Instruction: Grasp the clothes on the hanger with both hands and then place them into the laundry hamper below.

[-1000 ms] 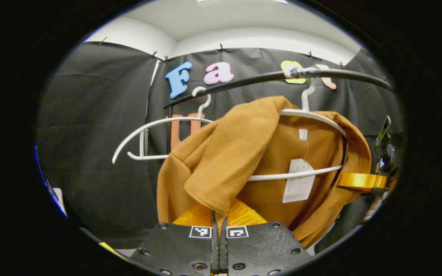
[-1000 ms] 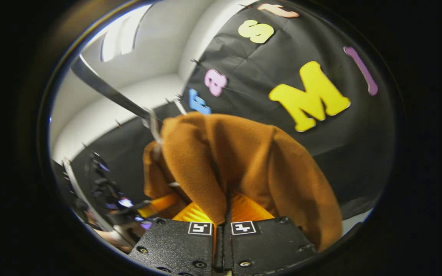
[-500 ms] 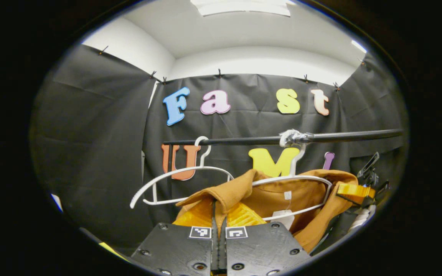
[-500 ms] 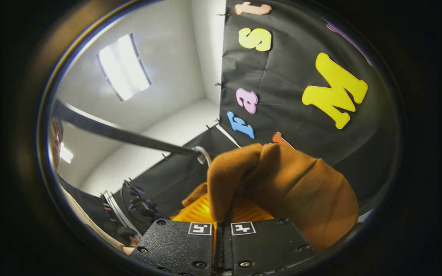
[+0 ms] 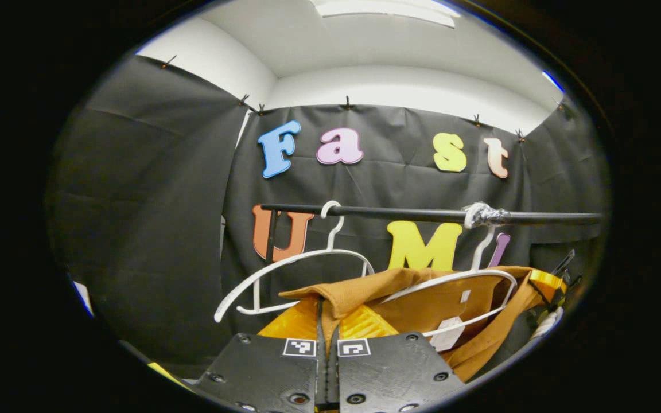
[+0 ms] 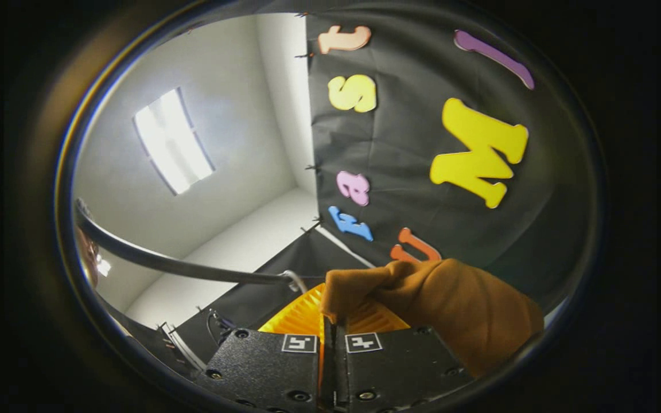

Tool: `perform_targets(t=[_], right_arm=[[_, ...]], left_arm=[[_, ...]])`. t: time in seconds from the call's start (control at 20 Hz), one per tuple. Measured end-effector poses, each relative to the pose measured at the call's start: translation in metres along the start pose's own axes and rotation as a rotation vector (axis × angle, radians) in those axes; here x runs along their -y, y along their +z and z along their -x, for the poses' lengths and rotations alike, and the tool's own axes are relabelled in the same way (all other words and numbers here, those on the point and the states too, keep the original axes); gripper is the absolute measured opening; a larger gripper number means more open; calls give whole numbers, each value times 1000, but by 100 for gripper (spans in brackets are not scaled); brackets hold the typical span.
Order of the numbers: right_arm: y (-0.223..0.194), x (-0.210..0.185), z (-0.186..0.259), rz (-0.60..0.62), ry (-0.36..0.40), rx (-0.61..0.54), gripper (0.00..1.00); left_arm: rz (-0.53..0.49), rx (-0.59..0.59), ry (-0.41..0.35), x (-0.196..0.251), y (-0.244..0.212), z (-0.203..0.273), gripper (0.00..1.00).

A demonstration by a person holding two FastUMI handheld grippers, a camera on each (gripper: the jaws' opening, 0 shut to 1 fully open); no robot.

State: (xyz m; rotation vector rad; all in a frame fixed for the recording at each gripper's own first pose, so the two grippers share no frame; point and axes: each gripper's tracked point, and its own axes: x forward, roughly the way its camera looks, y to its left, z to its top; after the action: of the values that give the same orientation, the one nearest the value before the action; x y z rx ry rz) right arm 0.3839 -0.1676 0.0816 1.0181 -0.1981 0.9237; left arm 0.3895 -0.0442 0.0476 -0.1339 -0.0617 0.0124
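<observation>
Left gripper (image 5: 327,321) has its fingers pinched together on a fold of the brown garment (image 5: 422,298), which spreads away ahead and to the right of them, draped over a white hanger (image 5: 462,287) on the black rail (image 5: 411,214). An empty hanger (image 5: 284,275) hangs up and left of the fingers. Right gripper (image 6: 330,324) is clamped tight on the garment's other end, cloth bunching just ahead and right of its fingers.
</observation>
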Motion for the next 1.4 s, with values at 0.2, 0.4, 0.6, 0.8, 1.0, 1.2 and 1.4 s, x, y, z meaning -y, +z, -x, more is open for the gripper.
perform_targets(t=[0.2,0.4,0.6,0.8,1.0,1.2,1.4], right_arm=[[5,12,8,9,-40,7,6],[2,22,16,-2,-68,10,6],[5,31,21,-3,-94,22,6],[18,22,16,-3,-70,42,6],[30,16,11,13,-31,45,6],[53,27,-4,138,-126,89,6],[67,42,2,378,-285,47,5]], left_arm=[[2,-19,-9,0,-9,-4,0],[40,-35,-19,2,-22,0,5],[75,-44,-24,0,-27,0,5],[80,-30,-25,-3,-14,-6,0],[26,-21,-42,2,2,-16,0],[-10,-28,-74,12,9,-25,5],[-1,-32,-70,1,17,-29,5]])
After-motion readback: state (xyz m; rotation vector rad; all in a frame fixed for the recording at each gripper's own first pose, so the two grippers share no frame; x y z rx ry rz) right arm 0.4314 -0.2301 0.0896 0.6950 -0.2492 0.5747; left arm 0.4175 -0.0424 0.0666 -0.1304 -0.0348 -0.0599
